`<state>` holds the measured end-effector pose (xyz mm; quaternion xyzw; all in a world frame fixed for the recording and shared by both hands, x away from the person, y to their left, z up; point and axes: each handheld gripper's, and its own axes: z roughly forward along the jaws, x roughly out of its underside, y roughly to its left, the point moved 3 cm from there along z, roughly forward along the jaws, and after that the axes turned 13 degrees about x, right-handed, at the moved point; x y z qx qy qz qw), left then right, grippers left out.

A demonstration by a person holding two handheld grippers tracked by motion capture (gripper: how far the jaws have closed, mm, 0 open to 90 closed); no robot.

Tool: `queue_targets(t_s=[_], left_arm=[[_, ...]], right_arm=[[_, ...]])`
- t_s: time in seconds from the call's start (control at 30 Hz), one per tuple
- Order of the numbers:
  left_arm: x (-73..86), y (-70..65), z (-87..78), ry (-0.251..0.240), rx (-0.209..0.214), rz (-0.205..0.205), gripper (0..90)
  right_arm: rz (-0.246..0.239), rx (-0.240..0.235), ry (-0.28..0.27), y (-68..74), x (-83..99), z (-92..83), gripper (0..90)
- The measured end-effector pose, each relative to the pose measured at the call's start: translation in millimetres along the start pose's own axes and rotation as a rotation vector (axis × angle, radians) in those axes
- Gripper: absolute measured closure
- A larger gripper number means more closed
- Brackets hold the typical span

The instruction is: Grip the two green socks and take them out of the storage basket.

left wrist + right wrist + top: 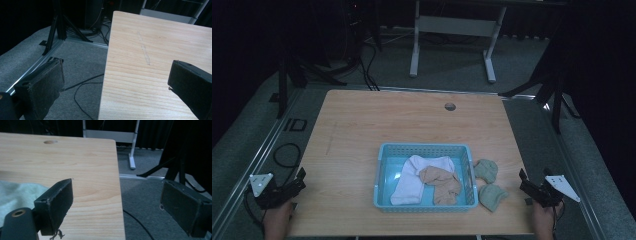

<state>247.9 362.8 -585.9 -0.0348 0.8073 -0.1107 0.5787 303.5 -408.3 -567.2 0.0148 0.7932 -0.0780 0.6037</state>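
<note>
From my high view the scene was dim and bluish, the room across the top of the frame nearly black. The table [362, 125] took soft, even light with no glare. In both gripper views the wood looked brighter, while the near jaws were blurred.

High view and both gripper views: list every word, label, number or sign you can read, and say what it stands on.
"ID": dark letters, as best they read, on the grey floor strip left of the table, in the high view.
Nothing else is legible: the basket, the socks and both hand-held grippers carry no readable print.
</note>
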Motion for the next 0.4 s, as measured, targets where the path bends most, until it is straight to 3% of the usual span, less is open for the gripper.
queue_targets(t_s=[0.23,0.4], left_arm=[[0.0,0.0,-0.1,-0.001,-0.001,-0.001,0.7],[0.1,-0.1,-0.2,-0.001,0.001,0.001,0.7]], right_arm=[[-0.054,0.035,0.008,4.2,2.1,3.6,10.9],[-0.025,0.027,0.02,1.1,2.7,4.8,10.9]])
